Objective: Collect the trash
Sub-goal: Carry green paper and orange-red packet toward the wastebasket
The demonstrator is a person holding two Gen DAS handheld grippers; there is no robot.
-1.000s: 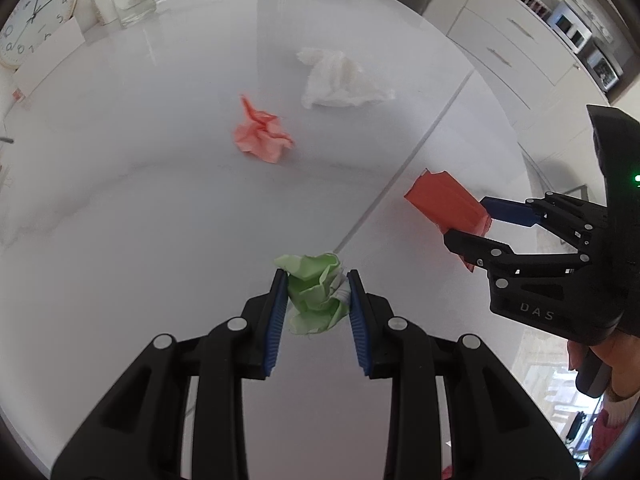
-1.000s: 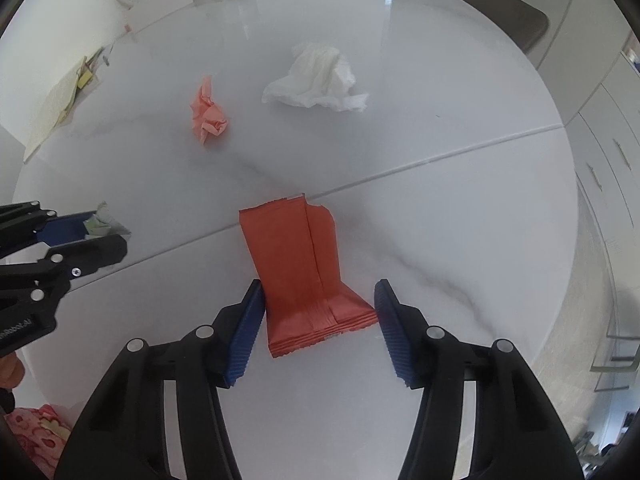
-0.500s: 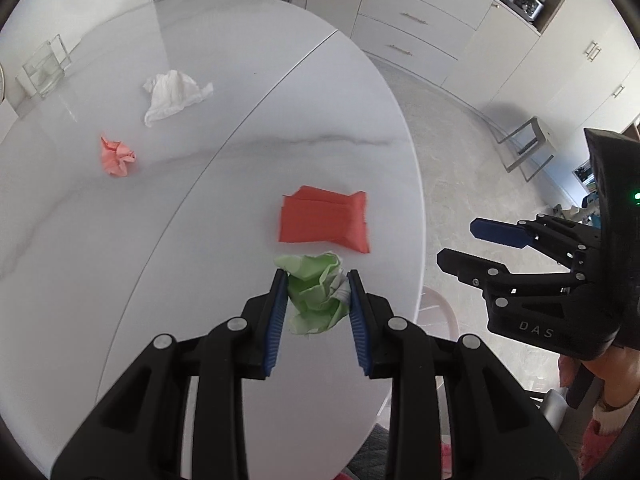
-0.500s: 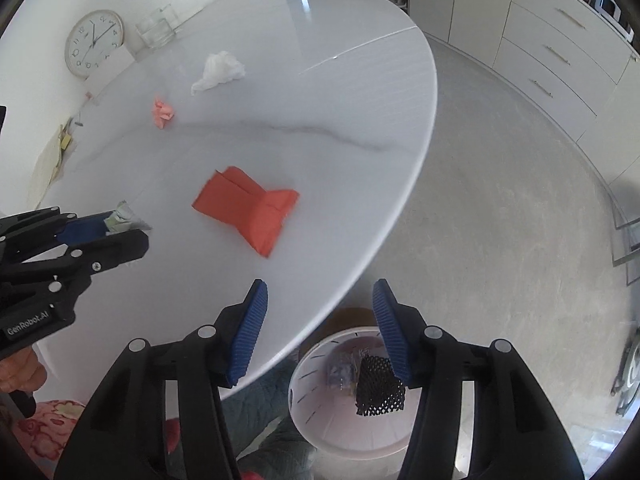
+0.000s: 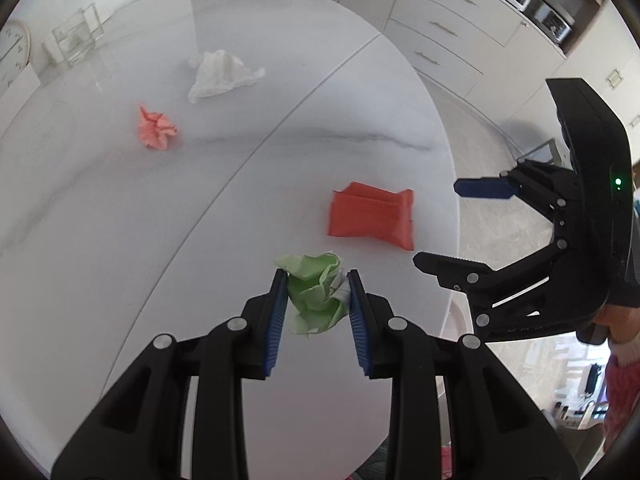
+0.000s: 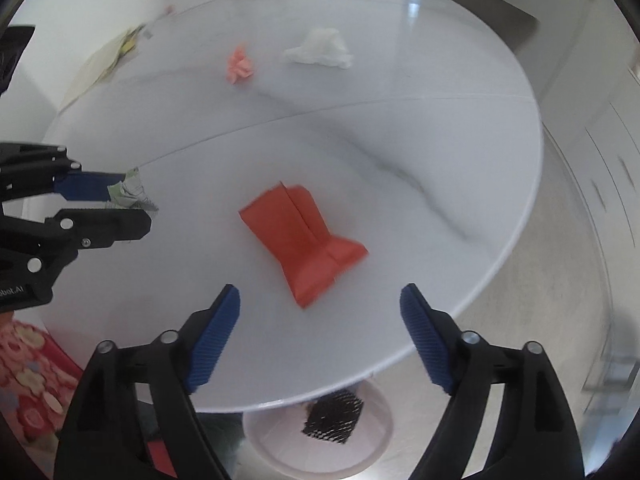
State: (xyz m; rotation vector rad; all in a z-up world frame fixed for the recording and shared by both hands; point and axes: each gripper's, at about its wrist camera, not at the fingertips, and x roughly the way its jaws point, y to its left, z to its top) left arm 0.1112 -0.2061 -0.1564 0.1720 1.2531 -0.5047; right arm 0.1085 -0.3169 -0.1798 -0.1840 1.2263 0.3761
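Table (image 5: pixel 120 240) holds pink wad (image 5: pixel 156 128), tissue (image 5: pixel 220 74), red wrapper (image 5: pixel 370 216). Left gripper (image 5: pixel 316 280) pinches green wad (image 5: pixel 314 292) above it; right gripper (image 6: pixel 320 300) spreads wider, nothing between, over the edge above a bin (image 6: pixel 272 440).

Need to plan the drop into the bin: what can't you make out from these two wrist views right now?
- Bin below the table: right wrist view, far side behind the table edge, contents blurred apart from a black mesh piece.
- Green paper wad: left wrist view, sides covered by the left claw pads.
- Clock: cut off by the lens edge.
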